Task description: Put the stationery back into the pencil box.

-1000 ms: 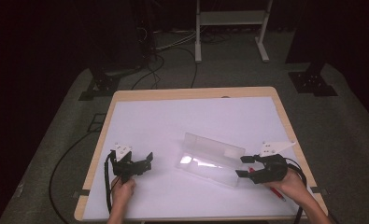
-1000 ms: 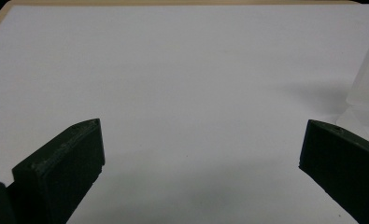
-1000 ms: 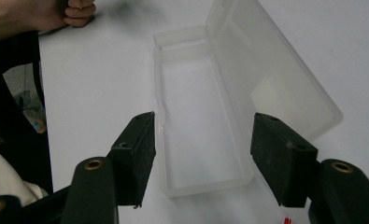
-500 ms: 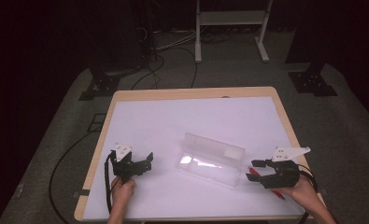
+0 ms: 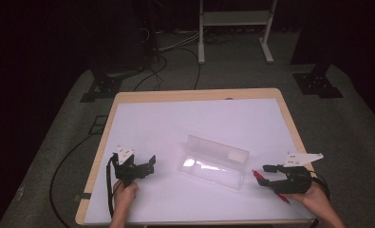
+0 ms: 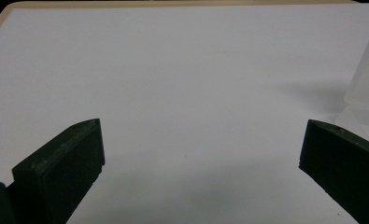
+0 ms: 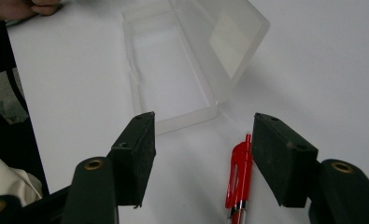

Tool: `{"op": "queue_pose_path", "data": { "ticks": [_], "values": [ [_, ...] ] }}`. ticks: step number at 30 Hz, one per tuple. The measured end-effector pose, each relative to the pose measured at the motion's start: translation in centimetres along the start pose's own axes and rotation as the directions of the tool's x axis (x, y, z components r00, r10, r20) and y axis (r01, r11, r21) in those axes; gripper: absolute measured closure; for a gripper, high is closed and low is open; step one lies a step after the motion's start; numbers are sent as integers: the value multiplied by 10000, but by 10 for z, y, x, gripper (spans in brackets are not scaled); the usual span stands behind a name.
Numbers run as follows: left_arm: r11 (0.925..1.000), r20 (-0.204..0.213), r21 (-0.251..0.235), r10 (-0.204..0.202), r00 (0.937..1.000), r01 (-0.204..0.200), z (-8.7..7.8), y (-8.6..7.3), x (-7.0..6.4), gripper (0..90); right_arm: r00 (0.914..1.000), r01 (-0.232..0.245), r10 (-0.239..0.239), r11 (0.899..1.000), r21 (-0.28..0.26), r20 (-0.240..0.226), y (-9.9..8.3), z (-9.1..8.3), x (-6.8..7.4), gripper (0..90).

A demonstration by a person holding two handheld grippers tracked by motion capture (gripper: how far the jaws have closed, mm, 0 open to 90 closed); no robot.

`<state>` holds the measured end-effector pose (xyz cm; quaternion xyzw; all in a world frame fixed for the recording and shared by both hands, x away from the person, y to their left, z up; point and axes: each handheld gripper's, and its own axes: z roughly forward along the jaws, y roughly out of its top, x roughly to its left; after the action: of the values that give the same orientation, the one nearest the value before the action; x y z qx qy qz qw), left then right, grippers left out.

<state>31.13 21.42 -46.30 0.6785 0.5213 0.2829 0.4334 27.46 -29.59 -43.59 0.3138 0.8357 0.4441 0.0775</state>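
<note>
My right gripper (image 5: 265, 174): jaws apart, empty, just right of the clear plastic case (image 5: 213, 162).
Red pen (image 7: 238, 175): on the table by my right jaw, just short of the case.
My left gripper (image 5: 149, 166): jaws wide, empty, left of the case.

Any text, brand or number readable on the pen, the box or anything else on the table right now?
None readable.
Red pen: no print visible on the clip or barrel.
Clear plastic box, lid open: no label or embossing I can make out.
White table cover: blank.
</note>
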Motion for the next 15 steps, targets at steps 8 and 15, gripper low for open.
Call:
{"op": "queue_pose_path", "data": {
  "ticks": [8, 15],
  "values": [
    [10000, 21, -15, -19, 10000, 19, 0, 0, 0, 0, 9996, -109, 107, 9999, 49, 250, -6, -6, -2, 398],
    [10000, 18, -12, -21, 10000, 21, 0, 0, 0, 0, 9991, -187, 181, 9997, 153, 394, -12, -6, -2, 401]
  ]
}}
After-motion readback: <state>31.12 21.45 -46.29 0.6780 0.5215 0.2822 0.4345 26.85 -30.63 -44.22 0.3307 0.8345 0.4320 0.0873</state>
